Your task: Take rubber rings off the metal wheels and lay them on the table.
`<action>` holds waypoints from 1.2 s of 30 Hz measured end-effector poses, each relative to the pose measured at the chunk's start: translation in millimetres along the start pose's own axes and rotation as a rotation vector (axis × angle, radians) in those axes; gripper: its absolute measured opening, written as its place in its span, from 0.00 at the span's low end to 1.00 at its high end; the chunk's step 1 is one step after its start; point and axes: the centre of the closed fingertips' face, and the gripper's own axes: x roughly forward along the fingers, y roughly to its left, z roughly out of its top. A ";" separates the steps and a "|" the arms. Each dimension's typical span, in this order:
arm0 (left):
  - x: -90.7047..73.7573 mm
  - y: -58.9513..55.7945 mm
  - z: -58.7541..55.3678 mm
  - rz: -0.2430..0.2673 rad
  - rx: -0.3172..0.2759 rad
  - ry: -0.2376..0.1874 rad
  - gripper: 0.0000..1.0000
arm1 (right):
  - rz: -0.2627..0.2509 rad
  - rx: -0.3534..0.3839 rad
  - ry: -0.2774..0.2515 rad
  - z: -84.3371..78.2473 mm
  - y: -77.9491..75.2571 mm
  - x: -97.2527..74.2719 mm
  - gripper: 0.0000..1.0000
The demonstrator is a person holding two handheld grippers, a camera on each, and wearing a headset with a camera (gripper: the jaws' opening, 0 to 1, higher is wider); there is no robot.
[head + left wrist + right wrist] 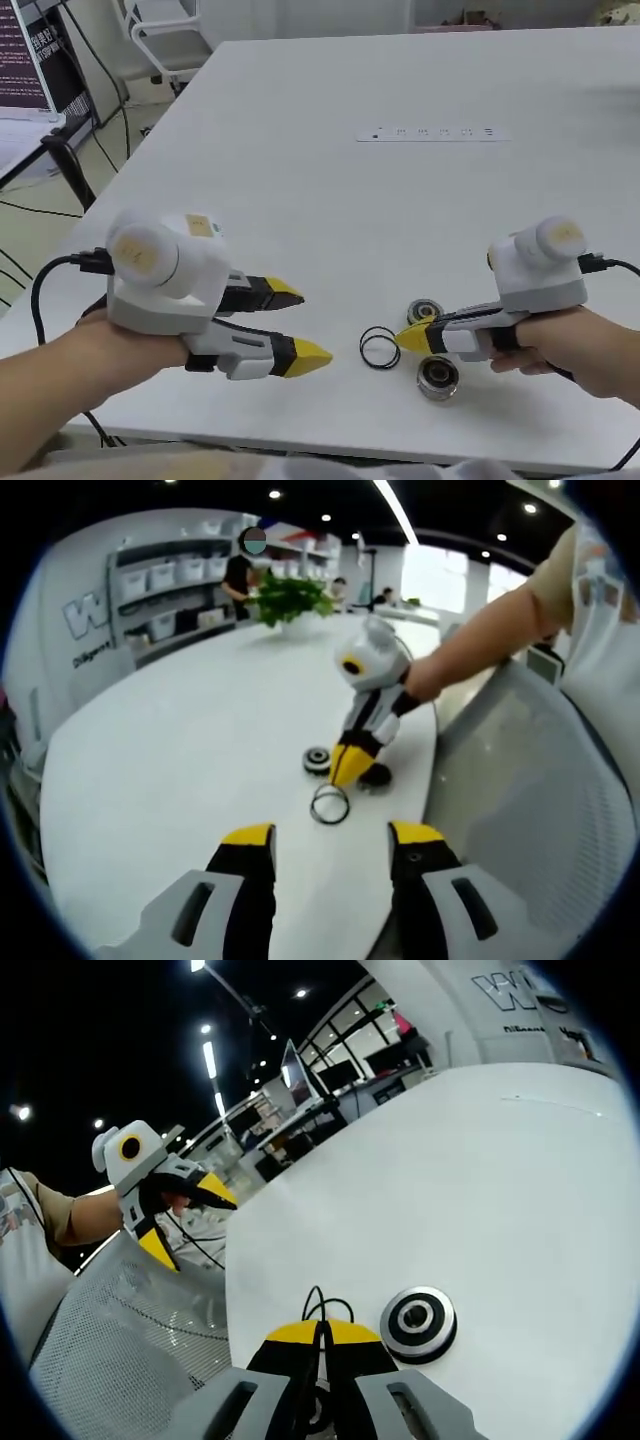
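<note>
Lying on the counter (330, 170), rings (380, 349) beside two wheels (438, 378).
Right gripper (400, 338): fingers together, touching rings; left gripper (313, 325): fingers apart.

Count: metal wheels (424, 312), 2, a far wheel and a near wheel (438, 377). Loose rubber rings (379, 348): apparently 2, overlapping, just left of the wheels. Power strip (433, 133): 1, far side; grippers: 2, left gripper (308, 323) and right gripper (405, 338).

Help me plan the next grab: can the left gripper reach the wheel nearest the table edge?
Probably yes: the left gripper is open, with only loose rings lying before that wheel, though the right gripper crowds it.
</note>
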 end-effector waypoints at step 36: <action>1.0 3.7 -1.1 0.001 -0.005 0.011 0.45 | -0.024 -0.102 0.007 0.4 1.7 -8.1 0.15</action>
